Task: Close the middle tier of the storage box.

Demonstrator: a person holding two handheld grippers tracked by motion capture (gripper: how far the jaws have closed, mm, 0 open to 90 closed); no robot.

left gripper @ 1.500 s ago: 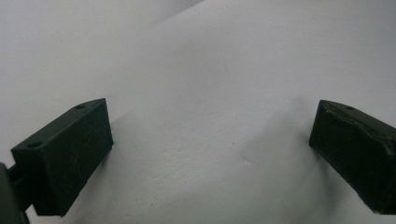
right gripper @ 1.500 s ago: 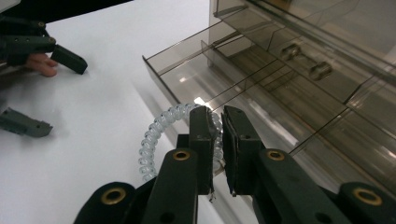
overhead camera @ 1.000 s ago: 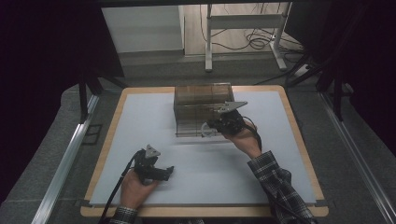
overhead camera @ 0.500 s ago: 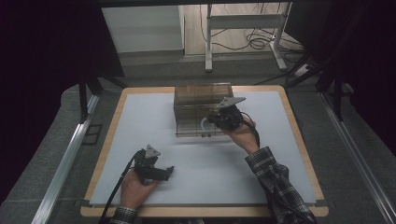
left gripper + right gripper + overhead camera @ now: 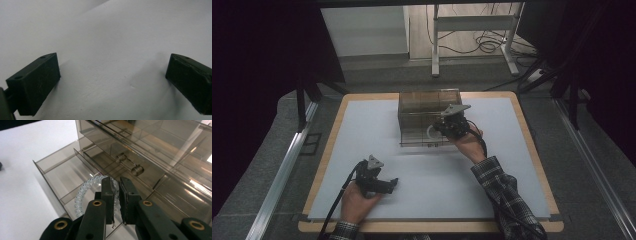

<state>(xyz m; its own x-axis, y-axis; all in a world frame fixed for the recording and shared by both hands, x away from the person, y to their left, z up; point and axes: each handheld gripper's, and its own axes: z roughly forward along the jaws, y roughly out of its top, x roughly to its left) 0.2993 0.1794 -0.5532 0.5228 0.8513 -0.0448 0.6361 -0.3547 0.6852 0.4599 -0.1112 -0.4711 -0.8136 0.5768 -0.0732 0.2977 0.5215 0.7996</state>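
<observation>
A smoky clear drawer box [image 5: 429, 101] stands at the far middle of the white table [image 5: 362, 130]. Its bottom drawer [image 5: 419, 139] is pulled out toward me. My right gripper [image 5: 440, 129] hangs over that open drawer [image 5: 58, 171], shut on a clear spiral coil ring [image 5: 82, 192]; the ring loops out to the left of the jaws. A closed drawer's handle [image 5: 130, 166] lies just beyond the fingertips. My left gripper [image 5: 393, 184] rests on the table near the front edge. Its jaws stand wide apart over bare white surface [image 5: 112, 67].
A wooden rim [image 5: 532, 145] borders the table. Metal rails [image 5: 282, 175] run along both sides on the floor. A stand's legs and cables [image 5: 482, 45] lie beyond the far edge.
</observation>
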